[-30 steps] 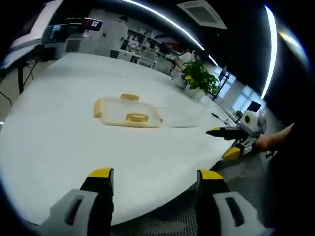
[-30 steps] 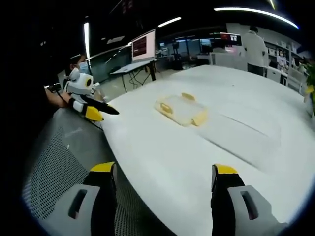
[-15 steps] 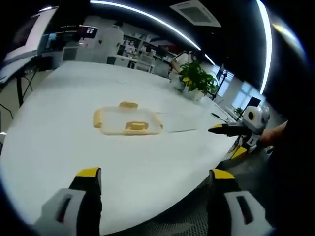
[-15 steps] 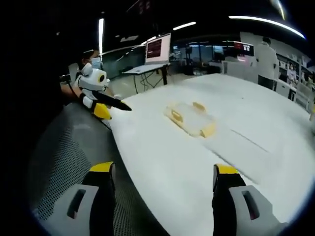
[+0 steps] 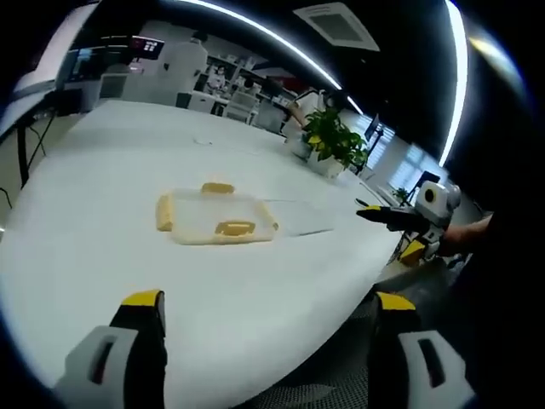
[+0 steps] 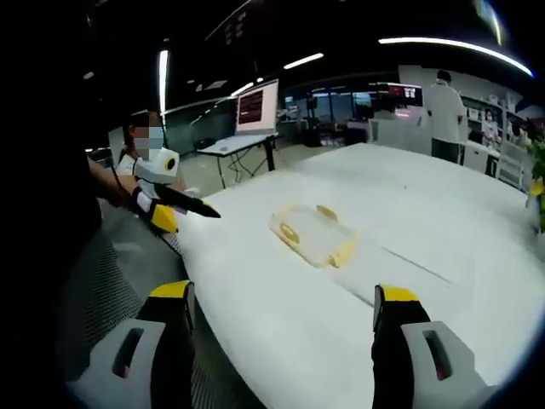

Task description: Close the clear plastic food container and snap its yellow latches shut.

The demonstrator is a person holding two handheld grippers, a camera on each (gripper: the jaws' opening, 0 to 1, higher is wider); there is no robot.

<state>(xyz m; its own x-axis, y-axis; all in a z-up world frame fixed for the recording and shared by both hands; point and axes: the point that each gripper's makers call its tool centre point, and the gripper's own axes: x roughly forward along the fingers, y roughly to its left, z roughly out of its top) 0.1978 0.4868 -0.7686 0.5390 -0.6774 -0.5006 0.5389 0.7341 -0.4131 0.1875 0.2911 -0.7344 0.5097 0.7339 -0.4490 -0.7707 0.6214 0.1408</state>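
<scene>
A clear plastic food container (image 5: 215, 218) lies flat on the white table (image 5: 94, 162), its lid resting on top. Yellow latches (image 5: 235, 228) stick out at its sides; I cannot tell whether they are snapped. In the left gripper view my left gripper (image 5: 268, 303) stands open, well short of the container and over the table's near edge. My right gripper (image 5: 385, 232) hovers off the table's right edge. The right gripper view has the container (image 6: 312, 235) mid-table, my right gripper (image 6: 283, 295) open before it, and the left gripper (image 6: 189, 216) at the left edge.
A potted plant (image 5: 337, 140) stands at the far side of the table. A desk with a lit monitor (image 6: 258, 104) is behind, and a person in white (image 6: 444, 106) stands beyond. Grey perforated flooring (image 6: 111, 281) borders the curved table edge.
Both views have shifted slightly as the hands moved. The left gripper's jaws stand wider apart than a second ago. The container has stayed where it was.
</scene>
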